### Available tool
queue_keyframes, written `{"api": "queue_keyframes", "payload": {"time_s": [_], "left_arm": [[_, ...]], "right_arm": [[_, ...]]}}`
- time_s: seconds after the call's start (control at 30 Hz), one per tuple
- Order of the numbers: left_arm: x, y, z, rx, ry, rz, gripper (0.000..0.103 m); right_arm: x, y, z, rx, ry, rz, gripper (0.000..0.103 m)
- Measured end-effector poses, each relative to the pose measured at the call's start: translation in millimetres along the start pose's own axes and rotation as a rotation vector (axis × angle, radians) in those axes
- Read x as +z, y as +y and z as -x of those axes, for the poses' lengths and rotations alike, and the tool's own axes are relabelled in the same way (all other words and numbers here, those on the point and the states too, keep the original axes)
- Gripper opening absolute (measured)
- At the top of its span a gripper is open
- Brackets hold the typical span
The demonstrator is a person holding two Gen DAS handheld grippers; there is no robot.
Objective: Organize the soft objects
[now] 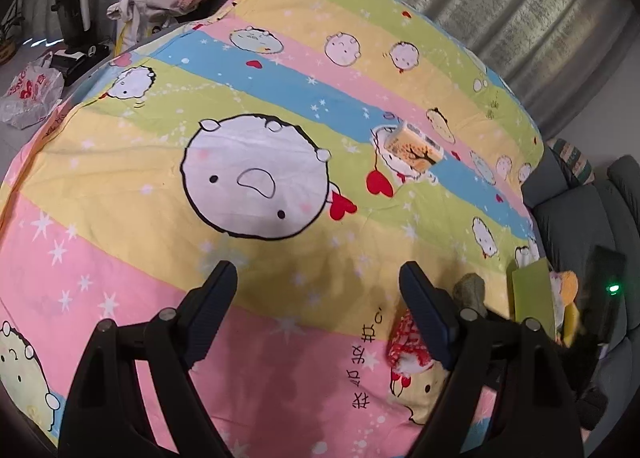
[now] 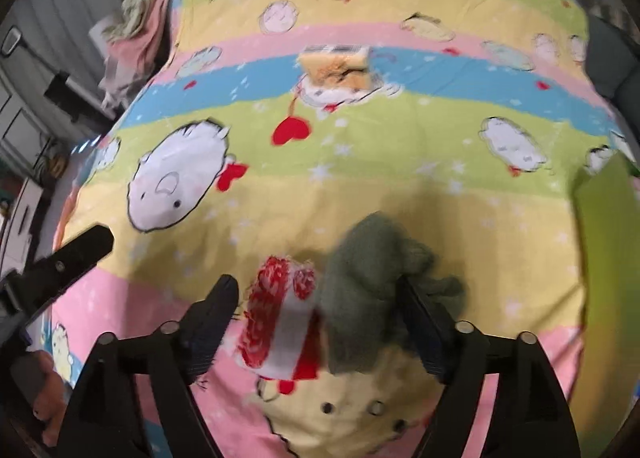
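The grey-green sock (image 2: 360, 298) and the red-and-white sock (image 2: 276, 322) are seen on the bed (image 2: 400, 185), between the spread jaws of the right hand-held gripper (image 2: 316, 298). Nothing is clamped. The left hand-held gripper (image 1: 320, 278), also spread and empty, is placed farther to their left.

- I see the striped cartoon bed sheet (image 1: 132, 225) spread under everything.
- A small printed tissue pack (image 2: 335, 66) lies on it, far from me.
- A red-and-white cloth (image 2: 276, 326) lies close to me, touching the grey-green knitted cloth (image 2: 368, 282) on its right.
- A flat green card (image 2: 604, 258) stands further right.
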State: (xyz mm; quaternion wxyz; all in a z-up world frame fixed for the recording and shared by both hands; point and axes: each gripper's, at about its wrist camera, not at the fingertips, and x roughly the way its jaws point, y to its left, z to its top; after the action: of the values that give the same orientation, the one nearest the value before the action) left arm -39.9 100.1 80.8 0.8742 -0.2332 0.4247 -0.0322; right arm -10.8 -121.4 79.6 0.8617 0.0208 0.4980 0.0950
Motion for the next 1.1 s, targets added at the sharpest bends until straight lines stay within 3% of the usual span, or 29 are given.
{"api": "queue_keyframes", "payload": {"time_s": [0.23, 0.3, 0.37, 0.43, 0.53, 0.6, 0.67, 0.73, 0.87, 0.97, 1.1], "left_arm": [[-11, -15, -13, -0.034, 0.072, -0.057, 0.083], [-17, -25, -22, -0.058, 0.119, -0.085, 0.082], [-24, -35, -28, -0.082, 0.151, -0.114, 0.081], [-34, -49, -38, -0.107, 0.192, -0.162, 0.079], [-46, -61, -50, -0.104, 0.235, -0.205, 0.068], [-53, -67, -60, -0.083, 0.259, -0.229, 0.069], [-59, -71, -70, -0.082, 0.288, -0.247, 0.063], [-61, -74, -73, -0.071, 0.271, -0.266, 0.031], [-63, -78, -69, -0.143, 0.269, -0.26, 0.029], [-63, -80, -57, -0.093, 0.21, -0.273, 0.029], [-56, -86, -25, -0.127, 0.108, -0.284, 0.029]], "right_arm": [[-11, -41, 41, 0.064, -0.088, -0.14, 0.083], [-12, -42, 47, 0.145, -0.11, -0.152, 0.083], [-15, -42, 49, 0.229, -0.112, -0.16, 0.075], [-15, -40, 46, 0.254, -0.094, -0.156, 0.058], [-16, -40, 43, 0.243, -0.095, -0.167, 0.057], [-17, -42, 45, 0.243, -0.105, -0.173, 0.057], [-18, -45, 47, 0.257, -0.11, -0.181, 0.057], [-19, -47, 48, 0.269, -0.111, -0.189, 0.057], [-21, -47, 42, 0.305, -0.086, -0.204, 0.057], [-21, -45, 41, 0.338, -0.075, -0.208, 0.057], [-23, -44, 55, 0.391, -0.112, -0.185, 0.057]]}}
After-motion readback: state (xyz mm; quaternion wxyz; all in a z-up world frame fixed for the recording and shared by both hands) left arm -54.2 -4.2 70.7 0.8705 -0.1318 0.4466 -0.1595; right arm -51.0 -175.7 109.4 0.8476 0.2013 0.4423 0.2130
